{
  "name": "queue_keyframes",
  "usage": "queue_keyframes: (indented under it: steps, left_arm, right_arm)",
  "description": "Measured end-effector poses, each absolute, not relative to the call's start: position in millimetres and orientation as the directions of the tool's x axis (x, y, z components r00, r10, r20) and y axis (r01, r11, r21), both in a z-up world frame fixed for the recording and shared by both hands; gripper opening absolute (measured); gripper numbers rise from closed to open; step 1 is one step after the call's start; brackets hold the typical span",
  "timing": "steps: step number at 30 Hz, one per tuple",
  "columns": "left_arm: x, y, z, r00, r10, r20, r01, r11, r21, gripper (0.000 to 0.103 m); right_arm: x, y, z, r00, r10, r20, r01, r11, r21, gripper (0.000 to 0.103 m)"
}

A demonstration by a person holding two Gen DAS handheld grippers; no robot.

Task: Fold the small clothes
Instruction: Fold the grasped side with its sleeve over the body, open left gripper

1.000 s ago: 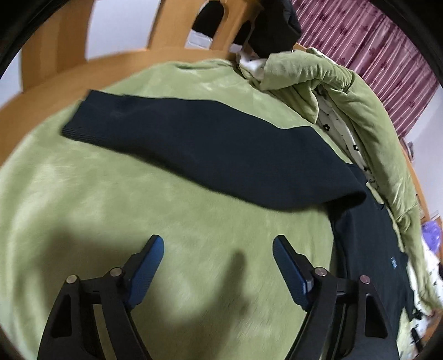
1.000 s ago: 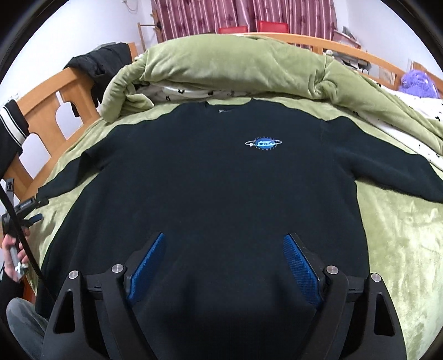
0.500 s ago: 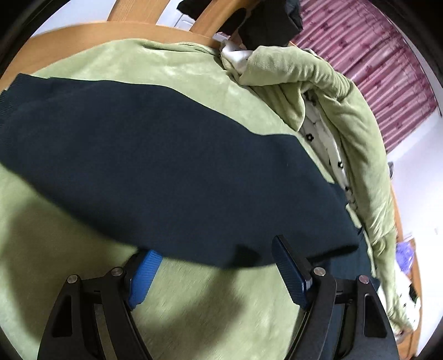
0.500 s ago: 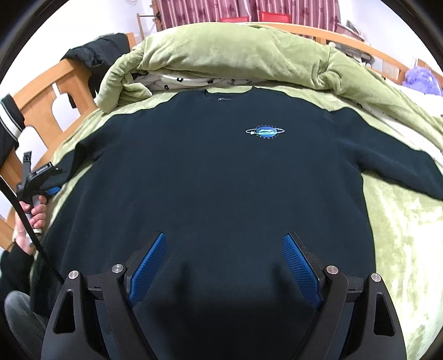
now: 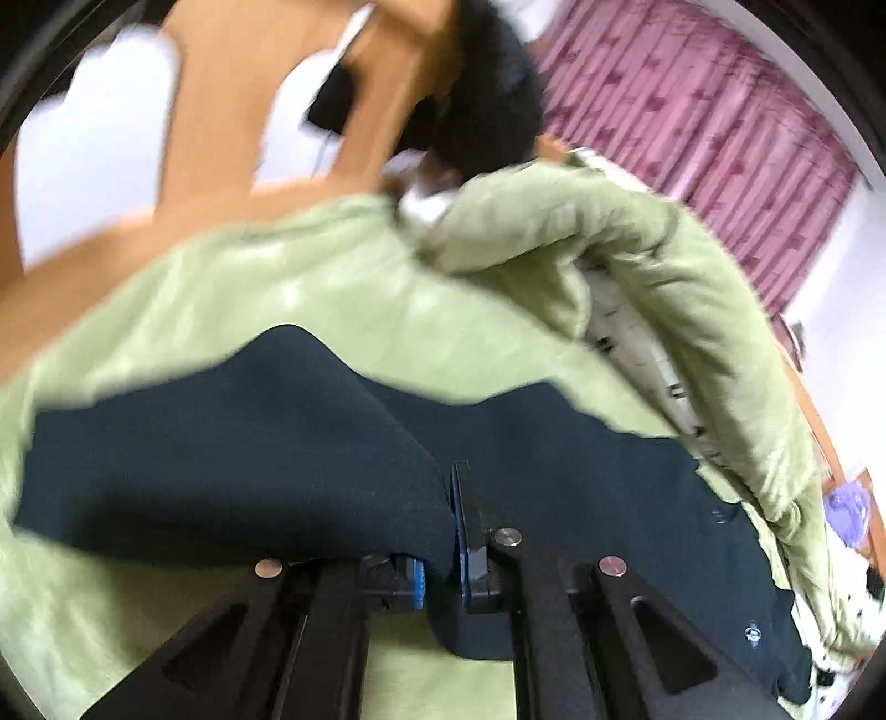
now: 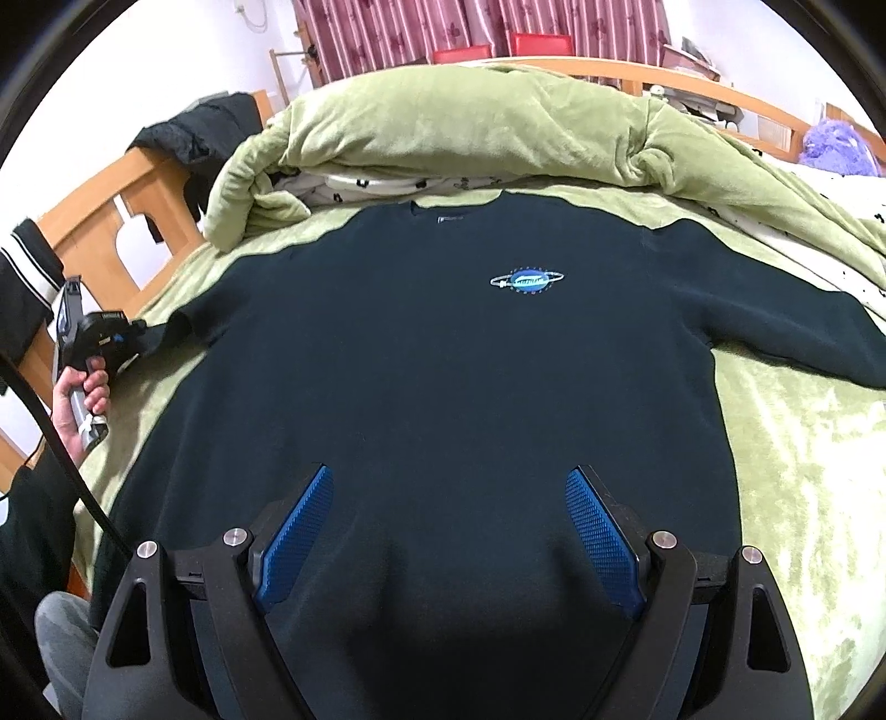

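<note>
Sleeve fold under way: left gripper (image 5: 451, 531) just clenched on sleeve (image 5: 232, 443) at bed's (image 6: 803, 443) left edge, right gripper (image 6: 448, 531) released over sweater (image 6: 443, 360) mid-bed; next, likely carrying sleeve inward across chest.

Setting: home bedroom. Evidence: bed with wooden frame (image 6: 105, 221) and green plush cover (image 6: 803, 443); rolled-back green duvet (image 6: 470, 122) over white patterned sheet (image 6: 387, 185); dark-pink striped curtains (image 6: 387, 33) on white walls; purple plush toy (image 6: 836, 147) at the bedside; dark garment (image 6: 188, 138) draped on the frame.
</note>
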State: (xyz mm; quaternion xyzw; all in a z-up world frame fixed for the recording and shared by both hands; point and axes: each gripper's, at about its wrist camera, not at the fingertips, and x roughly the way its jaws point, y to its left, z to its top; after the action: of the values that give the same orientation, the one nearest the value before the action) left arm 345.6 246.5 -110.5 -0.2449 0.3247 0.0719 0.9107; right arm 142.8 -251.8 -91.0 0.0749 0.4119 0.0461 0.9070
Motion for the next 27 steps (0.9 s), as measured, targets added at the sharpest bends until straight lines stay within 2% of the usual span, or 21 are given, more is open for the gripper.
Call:
queue_keyframes:
  steps: [6,13,21,27]
  left_arm:
    - [363.7,189.0,-52.9,0.821,-0.056,-0.567,-0.166,0.929,-0.332,0.007]
    - [370.9,87.0,-34.2,0.819,-0.175,-0.547,0.021,0.961,-0.277,0.007]
    - [365.8,-11.9,-76.1,0.729,-0.244,-0.639,0.16,0.969,-0.187,0.007]
    - [359.2,-62.6,-129.2,0.646,-0.223,-0.73,0.22,0.97,-0.102,0.007]
  right_arm:
    - [131.3,-260.9,-78.2,0.683,0.174,-0.709,-0.032,0.977,0.21,0.085]
    - [120.4,-271.2,-69.2,0.715,0.162,-0.68,-0.032,0.979,0.2,0.085]
    - [114.1,-294.5,-61.0,0.74,0.178,-0.649,-0.003,0.965,0.262,0.085]
    - [109.4,-292.5,-58.0,0.754,0.165,-0.636,-0.009,0.97,0.241,0.085]
